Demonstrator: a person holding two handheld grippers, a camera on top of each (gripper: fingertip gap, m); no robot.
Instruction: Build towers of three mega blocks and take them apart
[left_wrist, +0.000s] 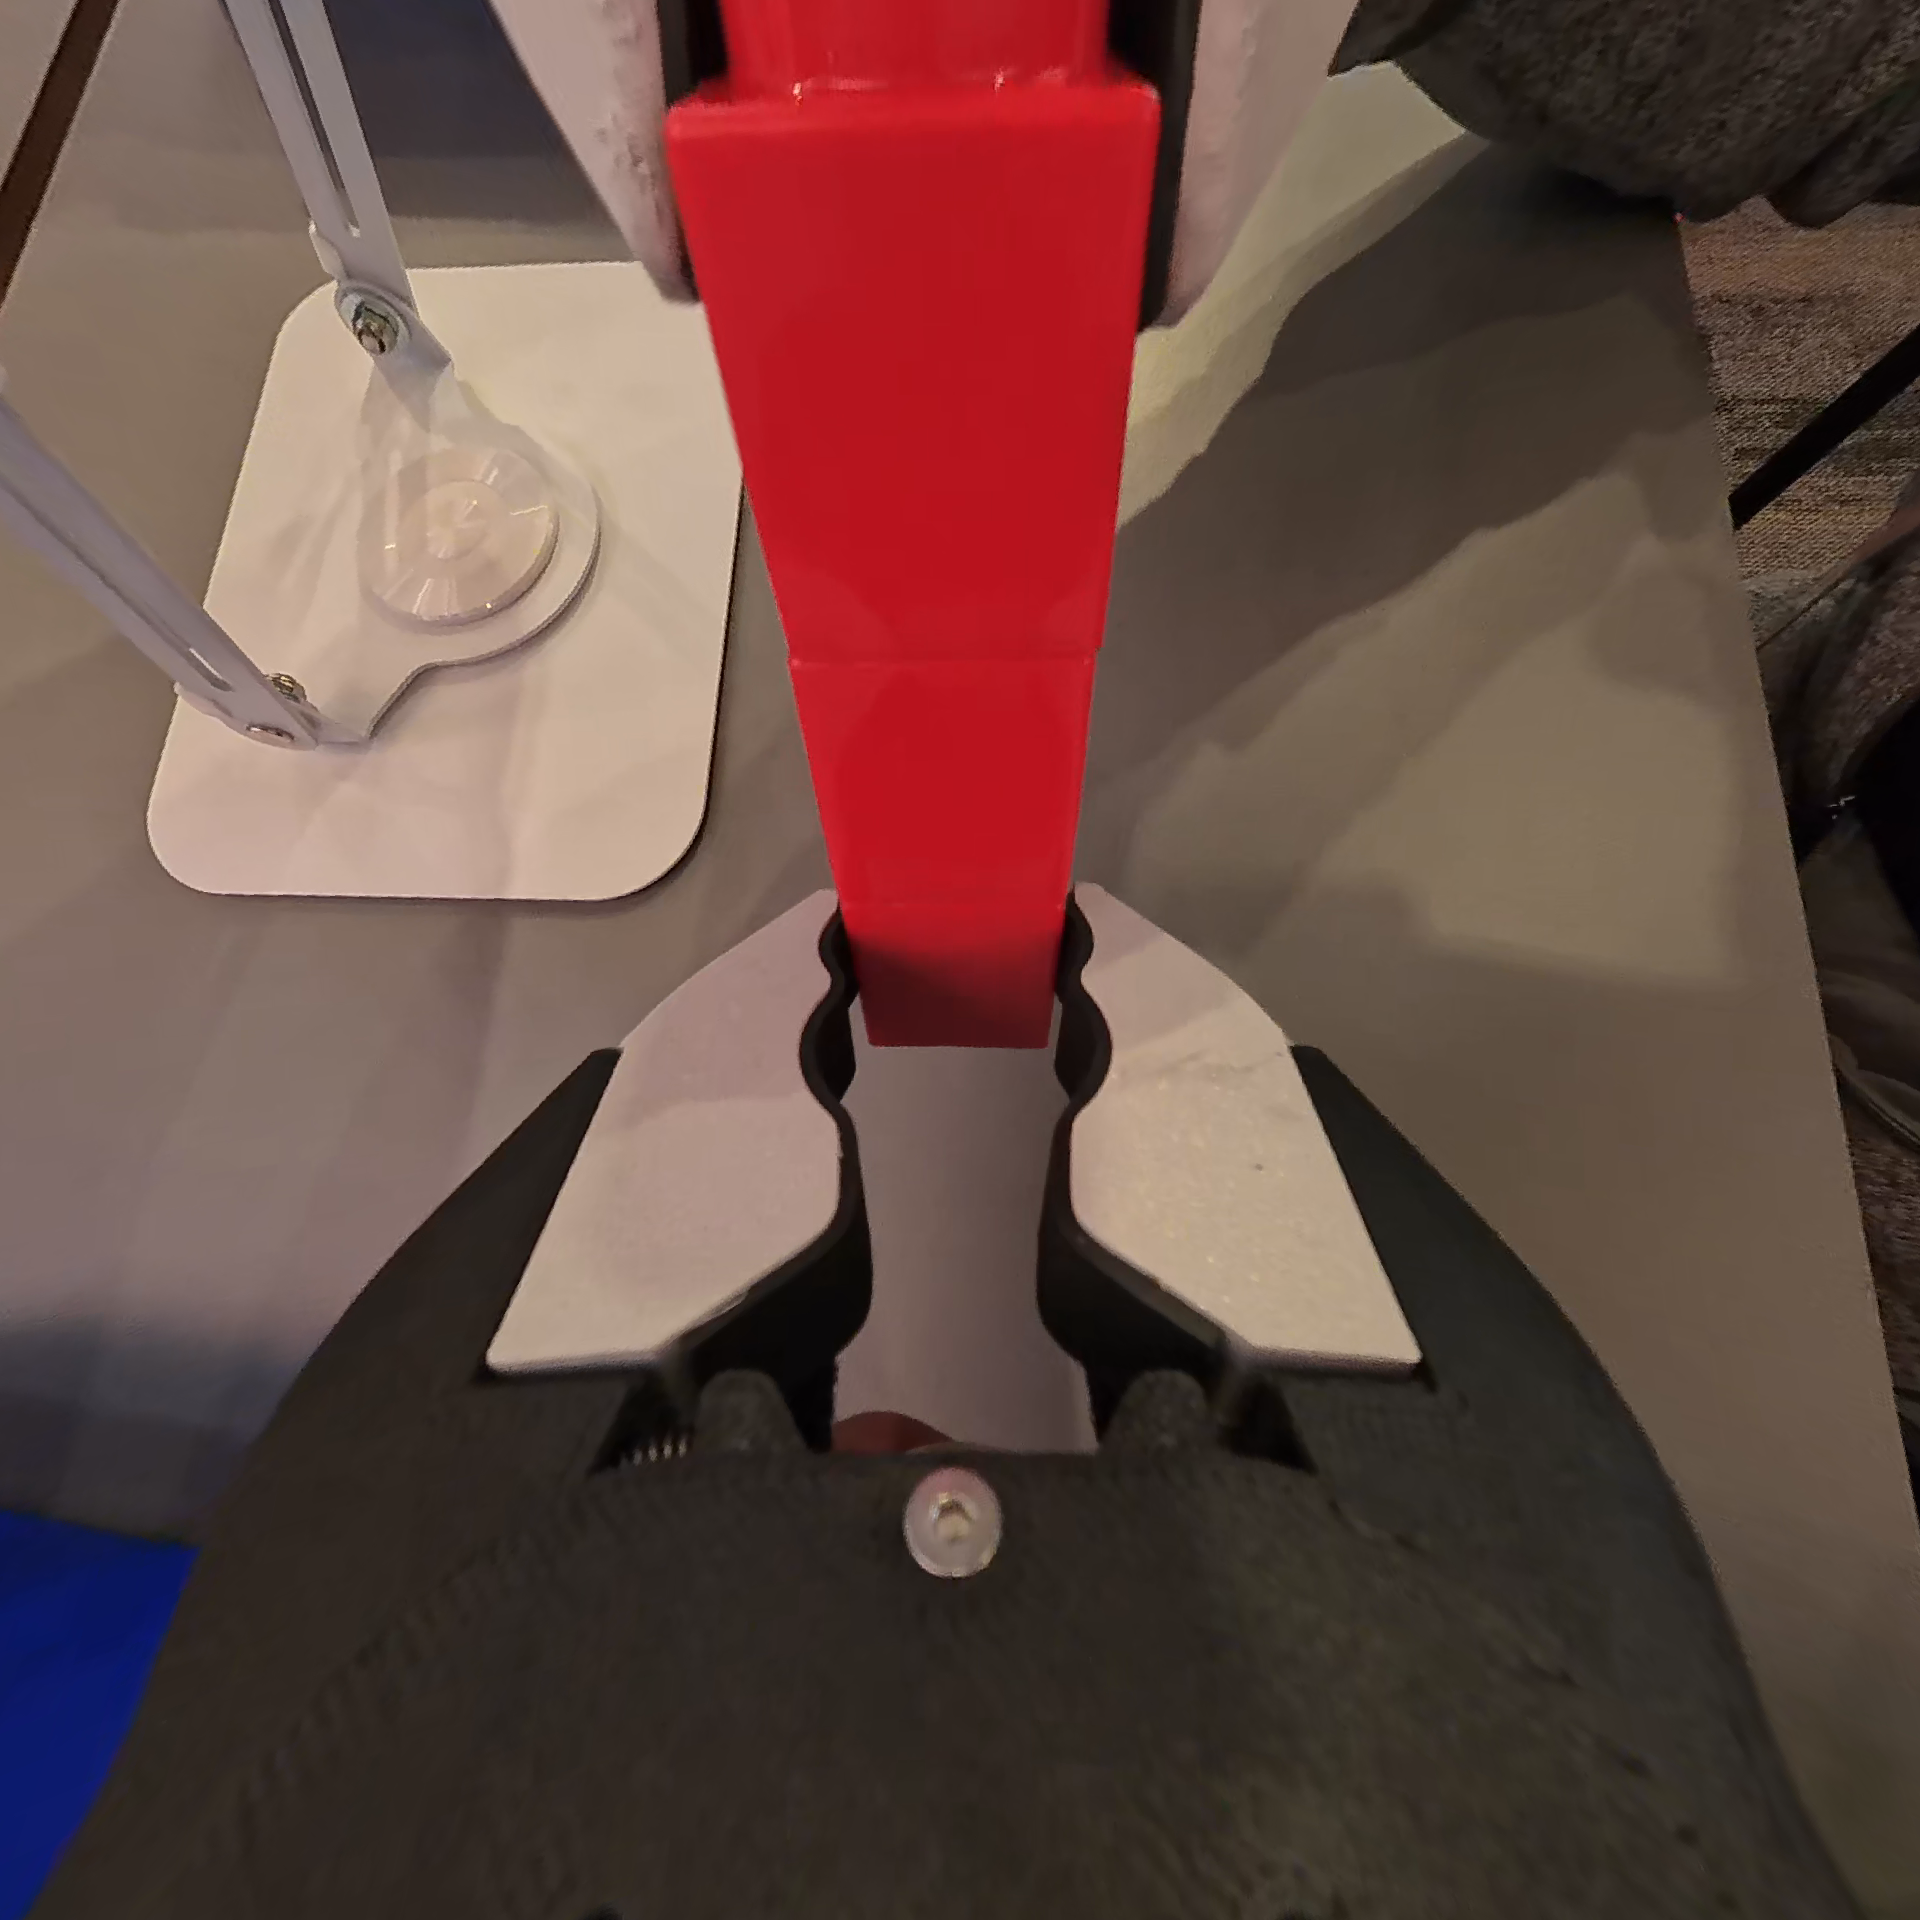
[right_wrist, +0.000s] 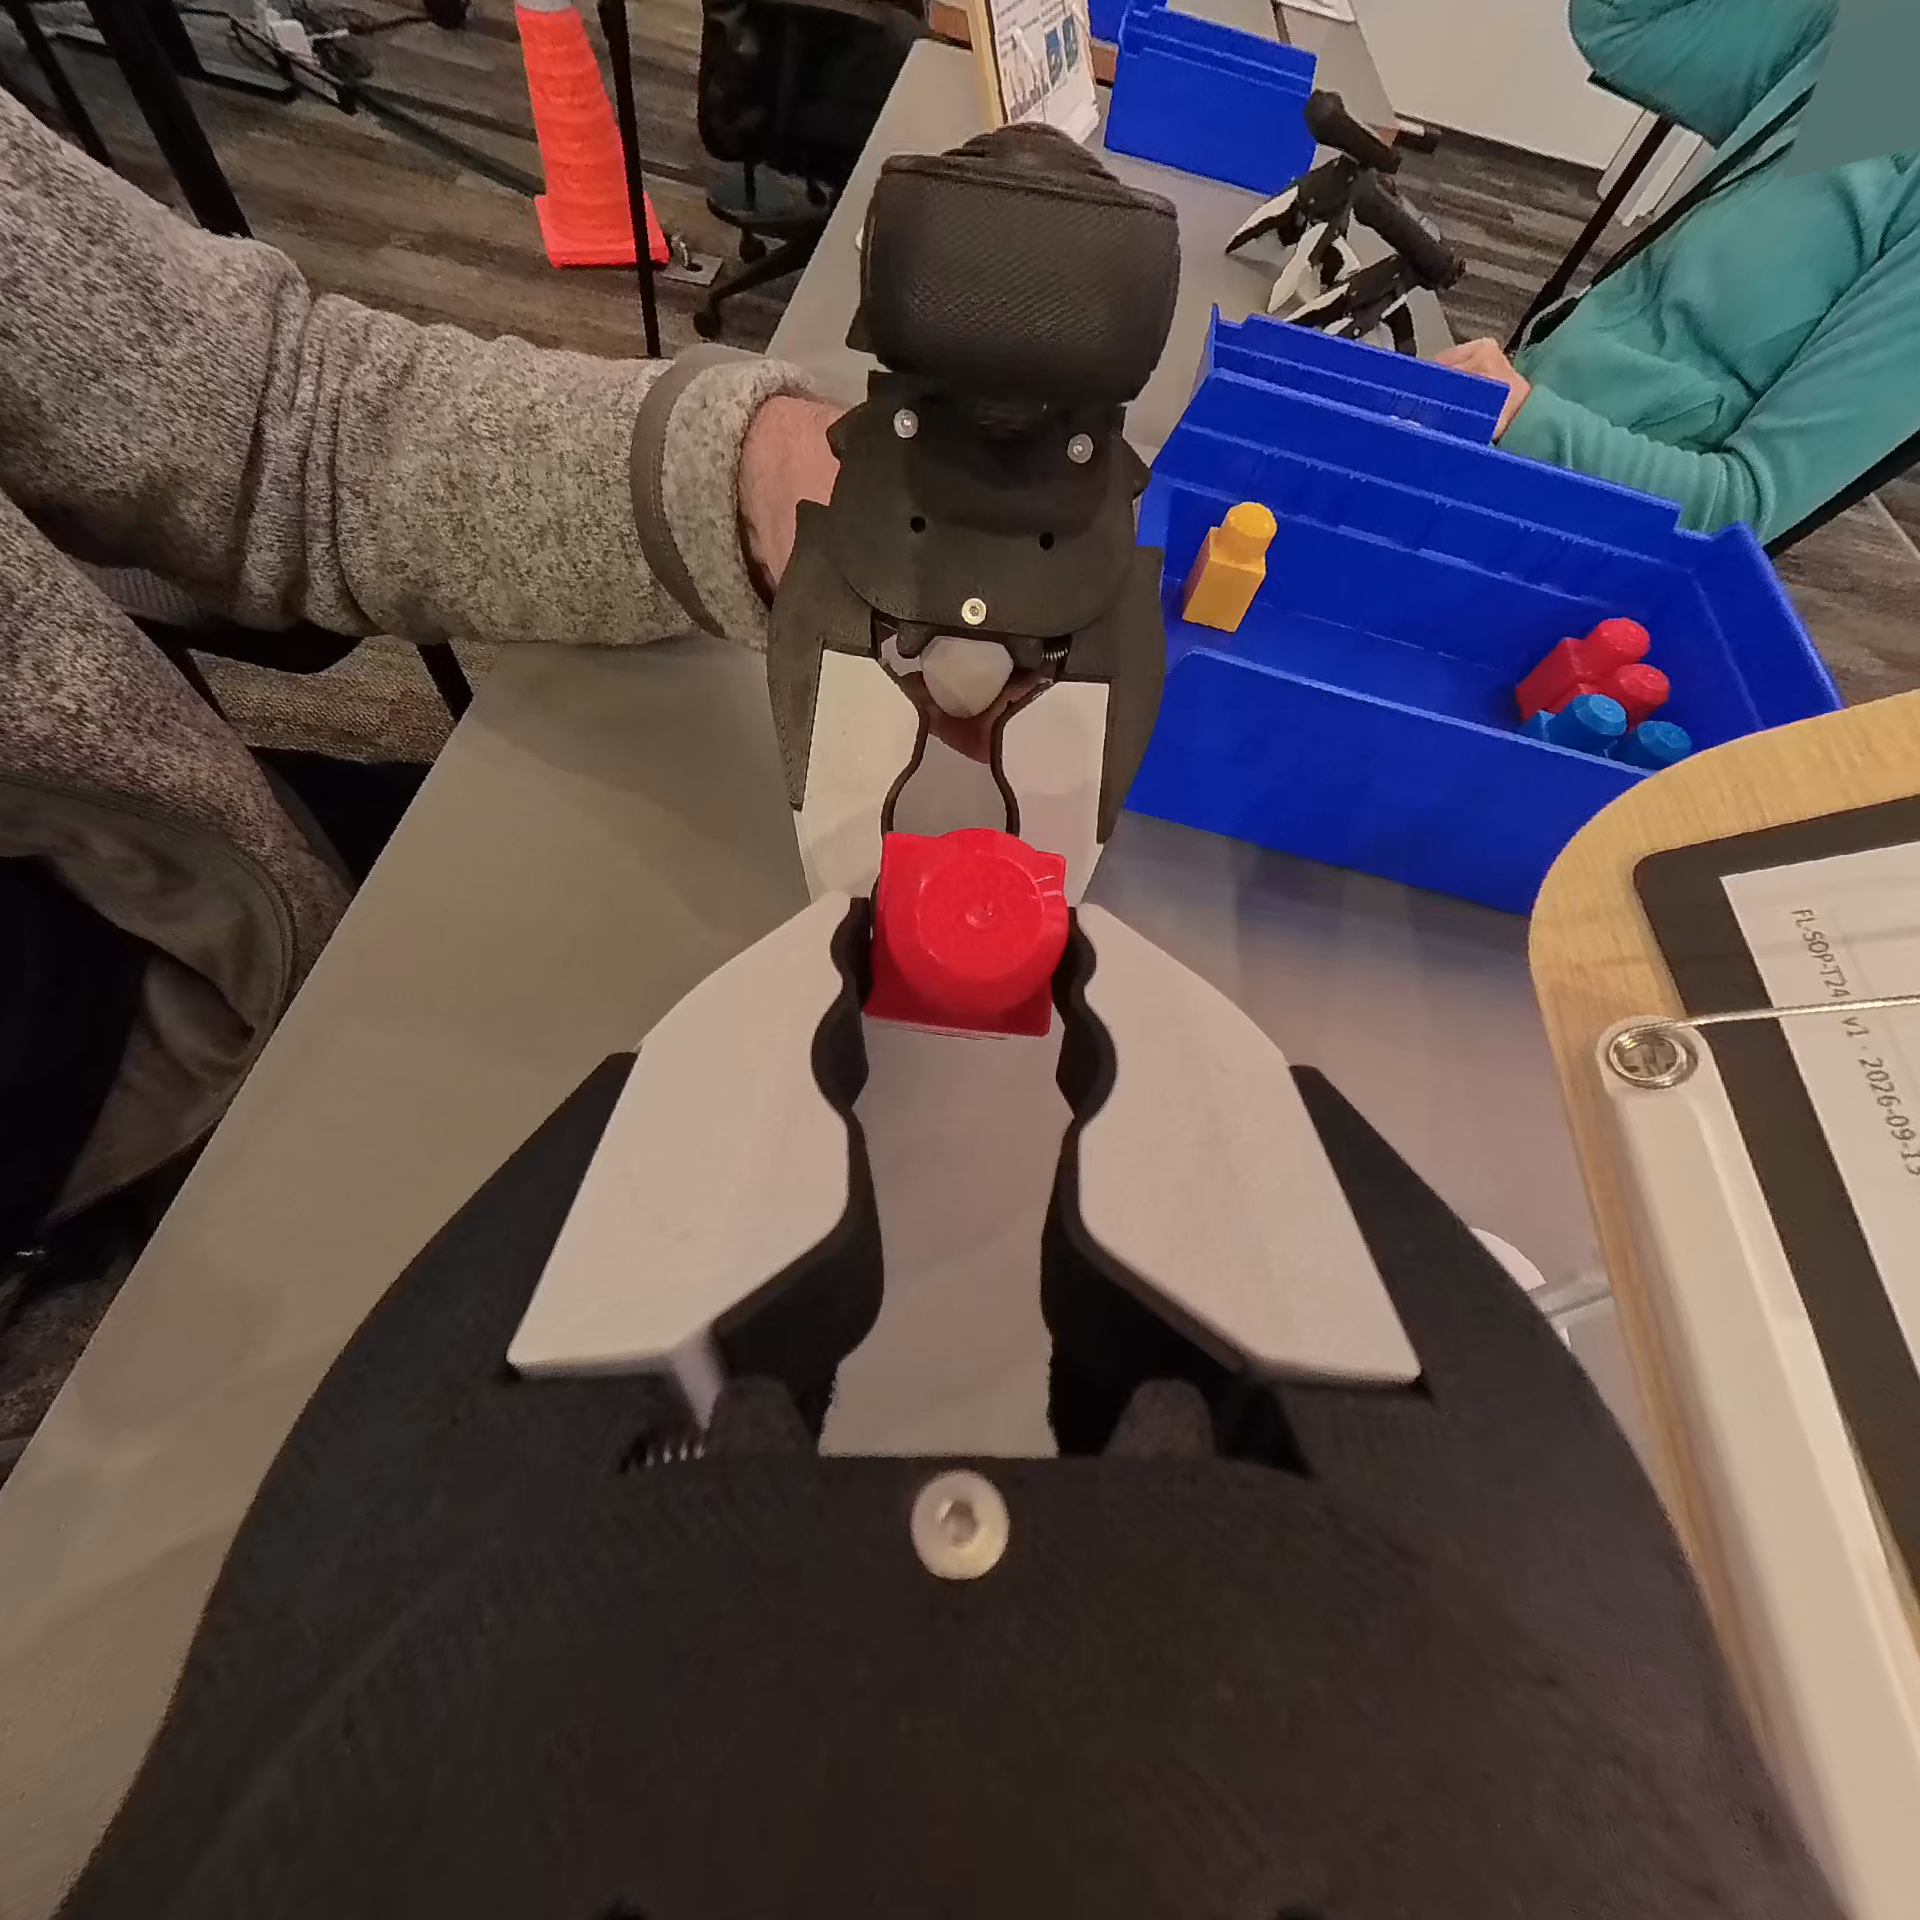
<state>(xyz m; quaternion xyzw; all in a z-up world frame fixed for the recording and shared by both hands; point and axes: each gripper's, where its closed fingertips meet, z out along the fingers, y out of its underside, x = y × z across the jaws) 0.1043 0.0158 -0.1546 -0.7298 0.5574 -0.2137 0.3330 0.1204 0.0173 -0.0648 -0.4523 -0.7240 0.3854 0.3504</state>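
Note:
A red tower of stacked mega blocks (left_wrist: 925, 416) is held off the grey table (left_wrist: 1351, 727) between my two grippers, one at each end. In the left wrist view my left gripper (left_wrist: 956, 977) is shut on the tower's near end, both black pads pressing its sides. The white fingers (left_wrist: 644, 156) of my right gripper grip the far end at the top edge. In the right wrist view my right gripper (right_wrist: 961, 966) is shut on the end block (right_wrist: 966, 935), whose round stud faces the camera. My left gripper (right_wrist: 951, 821) faces it and holds the other end.
A blue bin (right_wrist: 1351, 790) at the right holds a yellow block (right_wrist: 1231, 566), red blocks (right_wrist: 1590, 665) and blue blocks (right_wrist: 1600, 722). A wooden clipboard (right_wrist: 1662, 831) lies at the right. A white stand base (left_wrist: 447, 623) sits on the left. A person in teal (right_wrist: 1714, 312) sits beyond. Spacing between my two grippers at the tips: around 9 cm.

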